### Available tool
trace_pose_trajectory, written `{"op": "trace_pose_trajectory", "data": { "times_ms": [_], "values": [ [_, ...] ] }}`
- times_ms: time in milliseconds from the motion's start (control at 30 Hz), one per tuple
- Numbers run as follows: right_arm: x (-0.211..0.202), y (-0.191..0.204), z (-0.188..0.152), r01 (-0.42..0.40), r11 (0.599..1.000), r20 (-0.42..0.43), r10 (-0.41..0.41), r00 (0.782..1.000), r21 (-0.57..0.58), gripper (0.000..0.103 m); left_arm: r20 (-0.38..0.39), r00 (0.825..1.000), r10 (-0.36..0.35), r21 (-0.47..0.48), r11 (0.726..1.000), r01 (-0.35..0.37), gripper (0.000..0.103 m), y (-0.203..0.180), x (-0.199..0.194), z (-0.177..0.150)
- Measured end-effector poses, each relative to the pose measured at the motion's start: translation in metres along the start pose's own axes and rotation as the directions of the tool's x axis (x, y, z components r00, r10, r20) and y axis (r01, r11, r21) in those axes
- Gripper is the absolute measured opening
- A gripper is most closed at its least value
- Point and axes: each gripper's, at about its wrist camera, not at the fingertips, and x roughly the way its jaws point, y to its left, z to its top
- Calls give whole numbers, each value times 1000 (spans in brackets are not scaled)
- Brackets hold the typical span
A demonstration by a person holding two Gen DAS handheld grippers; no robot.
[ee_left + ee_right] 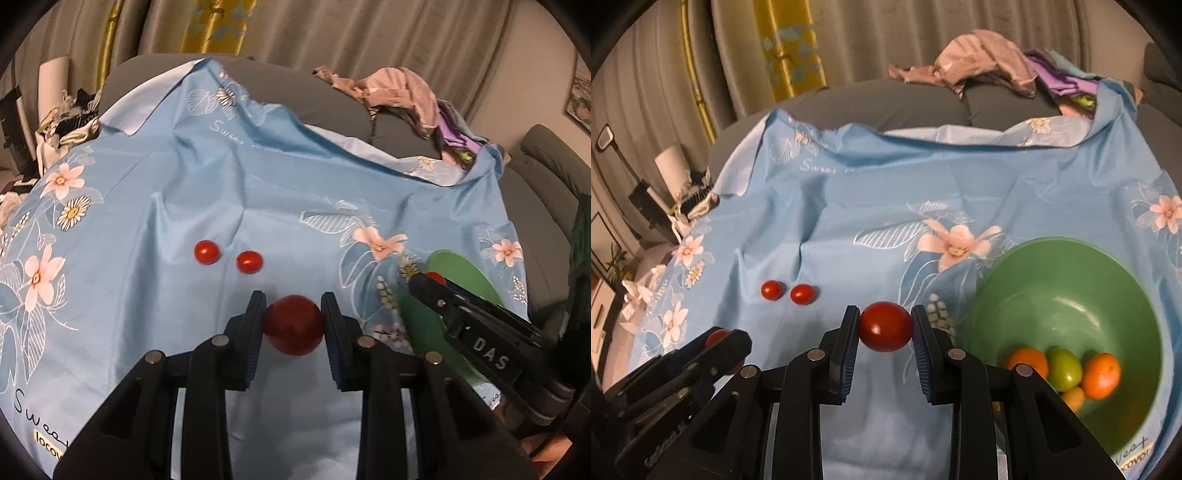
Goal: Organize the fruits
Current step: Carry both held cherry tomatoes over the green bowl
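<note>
Right wrist view: right gripper (885, 326) clamped on a red tomato (885, 326), beside green bowl (1067, 266) holding oranges. Left gripper (294, 325) clamped on another tomato (294, 325). Two cherry tomatoes (207, 252) lie on the floral cloth (184, 166). Risk: crowded grippers colliding over the bowl, bruising fruit.

Home living room: grey sofa (258, 77) (clothes pile (990, 62) on top), floor-length curtains (332, 26).
</note>
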Motion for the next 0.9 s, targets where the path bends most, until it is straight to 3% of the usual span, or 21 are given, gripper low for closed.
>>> {"op": "trace_pose_trajectory", "data": {
  "times_ms": [133,500,767,900],
  "values": [
    [-16,-11,0,39,999,46,-40,998,14,30,22,1000,-21,27,999,20,30,-10,-10,1],
    [-43,-46,6,50,993,130,-64,989,110,30,74,994,-82,151,986,70,30,-62,-23,2],
    [-57,-83,6,51,980,160,-83,984,194,30,45,991,-123,243,964,108,30,-110,-4,8],
    [-60,-106,5,117,958,148,-160,976,261,30,6,987,-161,286,946,153,30,-132,10,10]
  ]
}}
